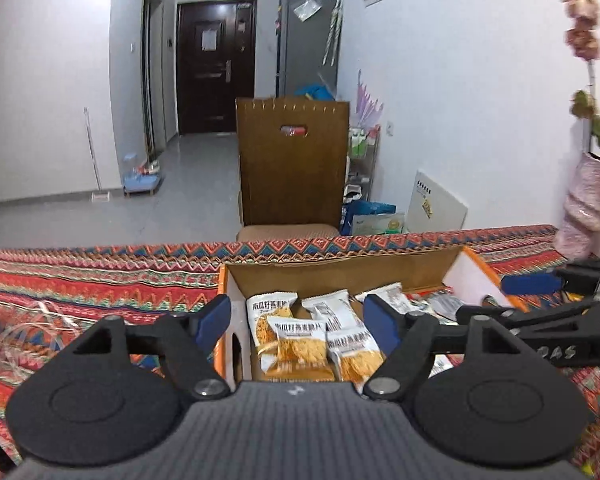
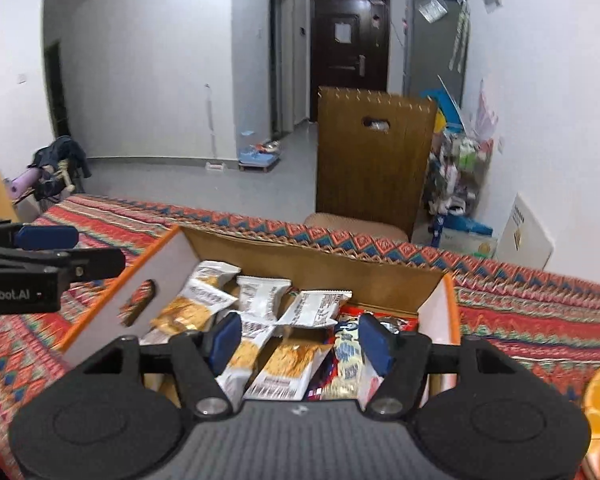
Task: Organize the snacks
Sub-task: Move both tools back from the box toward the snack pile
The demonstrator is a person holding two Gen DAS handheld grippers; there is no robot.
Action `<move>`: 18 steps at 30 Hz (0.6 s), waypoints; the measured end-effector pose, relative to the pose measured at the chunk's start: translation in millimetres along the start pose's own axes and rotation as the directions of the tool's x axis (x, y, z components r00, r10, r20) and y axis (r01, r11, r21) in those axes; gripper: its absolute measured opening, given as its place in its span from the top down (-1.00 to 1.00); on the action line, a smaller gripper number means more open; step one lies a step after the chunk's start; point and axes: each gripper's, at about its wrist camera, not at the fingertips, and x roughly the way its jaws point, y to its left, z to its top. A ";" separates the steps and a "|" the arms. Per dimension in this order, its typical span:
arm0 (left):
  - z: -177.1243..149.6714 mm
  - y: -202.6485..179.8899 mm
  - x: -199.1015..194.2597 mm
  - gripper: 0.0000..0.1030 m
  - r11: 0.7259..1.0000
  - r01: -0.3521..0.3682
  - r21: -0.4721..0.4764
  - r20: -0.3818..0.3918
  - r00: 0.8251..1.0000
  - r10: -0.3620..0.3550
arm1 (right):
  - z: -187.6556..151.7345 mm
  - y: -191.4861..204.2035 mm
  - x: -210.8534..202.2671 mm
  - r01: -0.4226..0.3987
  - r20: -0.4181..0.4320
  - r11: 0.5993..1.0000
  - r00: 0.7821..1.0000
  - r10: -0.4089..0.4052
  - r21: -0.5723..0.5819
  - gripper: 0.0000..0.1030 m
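Left wrist view: left gripper (image 1: 296,318), blue-padded fingers (image 1: 216,318) apart, nothing between, hovering over open cardboard box with orange-edged white walls (image 1: 474,276). Box on worktop covered by red patterned woven cloth (image 1: 80,276). Inside: white-and-yellow snack packets (image 1: 296,340), some face up, some showing barcodes.

Right wrist view: right gripper (image 2: 296,340), fingers apart, nothing held, above same box (image 2: 164,264); white-and-yellow packets (image 2: 288,364) heaped left, red and blue wrapped snacks (image 2: 346,350) at right end. Beyond worktop: brown slatted chair back (image 2: 374,160), dark door (image 2: 350,56).
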 end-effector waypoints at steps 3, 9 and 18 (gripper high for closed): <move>-2.7 -10.6 -42.0 -0.54 1.000 0.004 0.017 0.026 1.000 -0.004 | -3.4 4.7 -44.0 -0.006 0.032 0.999 0.999 0.007 -0.042 -0.39; -20.4 -32.0 -137.6 -0.68 0.998 0.045 0.049 0.090 0.995 -0.050 | -25.1 12.6 -140.9 0.014 0.117 0.995 0.993 -0.003 -0.094 -0.58; -101.2 -75.7 -269.1 -0.88 0.991 0.034 0.127 0.218 0.974 -0.061 | -111.7 16.0 -257.7 -0.024 0.212 0.995 0.976 0.045 -0.101 -0.89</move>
